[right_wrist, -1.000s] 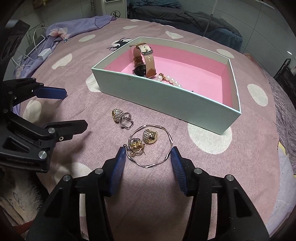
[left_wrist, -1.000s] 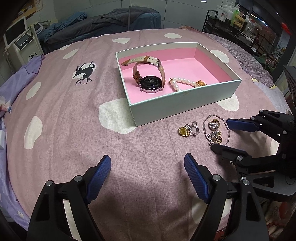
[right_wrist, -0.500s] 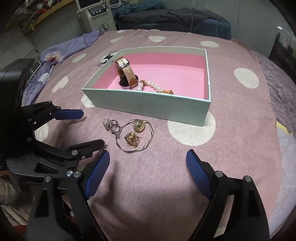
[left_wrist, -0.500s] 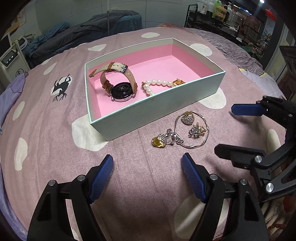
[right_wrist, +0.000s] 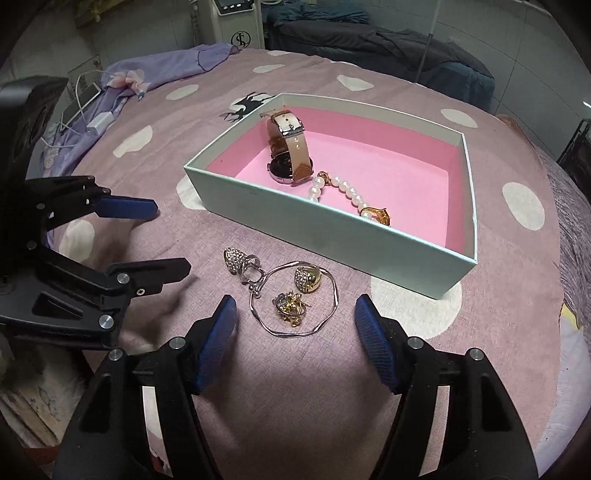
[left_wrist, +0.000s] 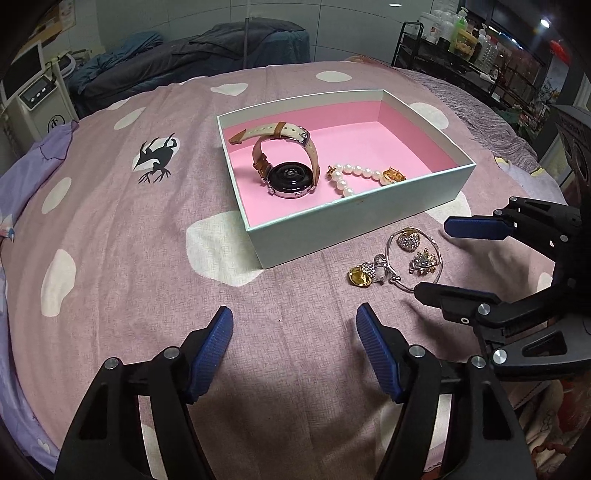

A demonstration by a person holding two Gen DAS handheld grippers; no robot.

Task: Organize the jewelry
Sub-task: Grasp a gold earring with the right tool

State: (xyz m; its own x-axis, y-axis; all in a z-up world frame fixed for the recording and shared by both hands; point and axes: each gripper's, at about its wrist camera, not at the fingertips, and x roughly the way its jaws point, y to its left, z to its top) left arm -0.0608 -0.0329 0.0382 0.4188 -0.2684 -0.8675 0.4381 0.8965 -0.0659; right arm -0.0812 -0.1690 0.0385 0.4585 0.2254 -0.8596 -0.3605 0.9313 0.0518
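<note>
A pale green box with a pink inside [left_wrist: 369, 214] [right_wrist: 332, 225] holds a watch [left_wrist: 290, 177] [right_wrist: 290, 155] and a pearl bracelet [left_wrist: 354, 175] [right_wrist: 340, 188]. In front of it on the cloth lie a thin silver bangle [right_wrist: 317, 326] [left_wrist: 404, 286], a gold crystal earring [right_wrist: 308, 278] [left_wrist: 409, 239], a small gold brooch [right_wrist: 291, 306] [left_wrist: 424, 263] and another crystal earring [right_wrist: 236, 260] [left_wrist: 364, 275]. My right gripper [right_wrist: 295, 332] [left_wrist: 436, 256] is open, its fingers either side of the bangle. My left gripper [left_wrist: 295, 343] [right_wrist: 166, 240] is open and empty.
The pink spotted cloth [left_wrist: 129, 240] covers a round table. A purple cloth with cables and a phone [right_wrist: 92, 107] lies at the table's far left edge. A shelf of bottles [left_wrist: 461, 33] and a dark couch [left_wrist: 184, 51] stand beyond.
My right gripper opened wide, drew back, then came in low over the bangle and narrowed a little. My left gripper swung sideways and back, staying open and empty.
</note>
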